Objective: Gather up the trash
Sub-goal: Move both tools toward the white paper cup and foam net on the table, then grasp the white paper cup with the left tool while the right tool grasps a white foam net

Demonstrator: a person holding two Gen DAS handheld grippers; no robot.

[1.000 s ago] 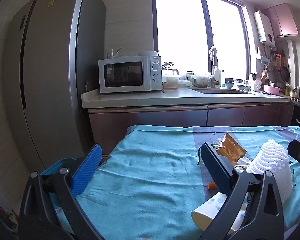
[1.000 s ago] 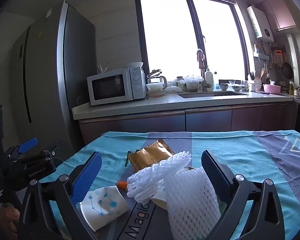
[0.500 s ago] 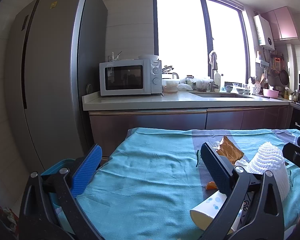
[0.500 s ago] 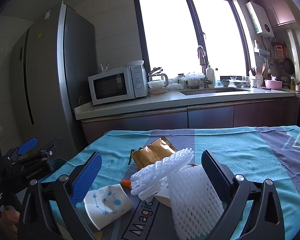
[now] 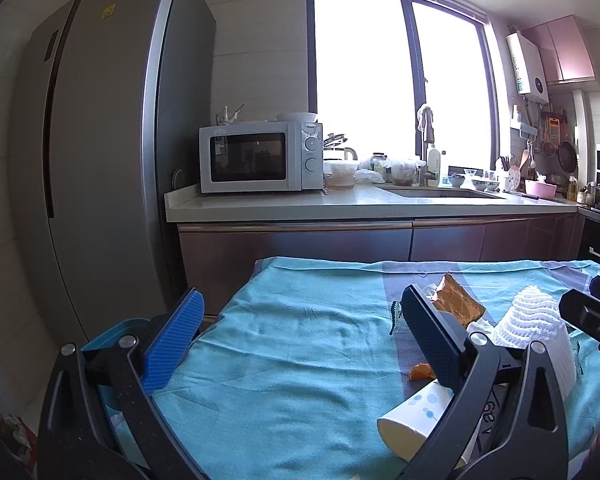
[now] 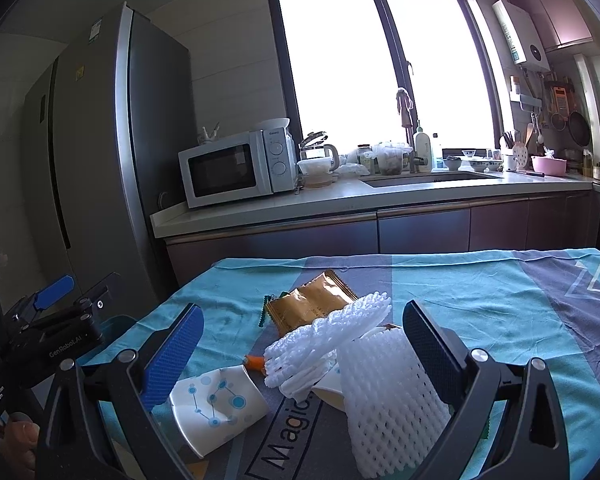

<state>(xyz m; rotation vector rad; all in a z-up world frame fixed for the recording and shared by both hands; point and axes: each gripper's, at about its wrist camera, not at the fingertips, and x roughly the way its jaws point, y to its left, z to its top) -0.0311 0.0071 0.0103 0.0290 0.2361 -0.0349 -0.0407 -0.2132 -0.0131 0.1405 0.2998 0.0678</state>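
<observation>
A pile of trash lies on the teal tablecloth [image 6: 480, 292]: a white foam fruit net [image 6: 384, 400], a second flattened foam net [image 6: 332, 340], a gold snack wrapper [image 6: 310, 306], a crushed paper cup with blue dots [image 6: 216, 404] and a small orange scrap [image 6: 254, 362]. My right gripper [image 6: 304, 356] is open, its jaws on either side of the pile just above it. My left gripper [image 5: 300, 344] is open and empty over the table's left part, with the paper cup [image 5: 414, 420], wrapper [image 5: 456, 306] and foam net [image 5: 536, 336] to its right.
A blue bin [image 5: 112, 332] stands off the table's left edge, below my left gripper. Behind the table run a kitchen counter [image 5: 360, 204] with a microwave [image 5: 260, 158] and sink, and a tall grey fridge [image 5: 100, 160] at left.
Both grippers have tilted slightly upward and drawn a little nearer the table. The trash has not moved and both stay open.
</observation>
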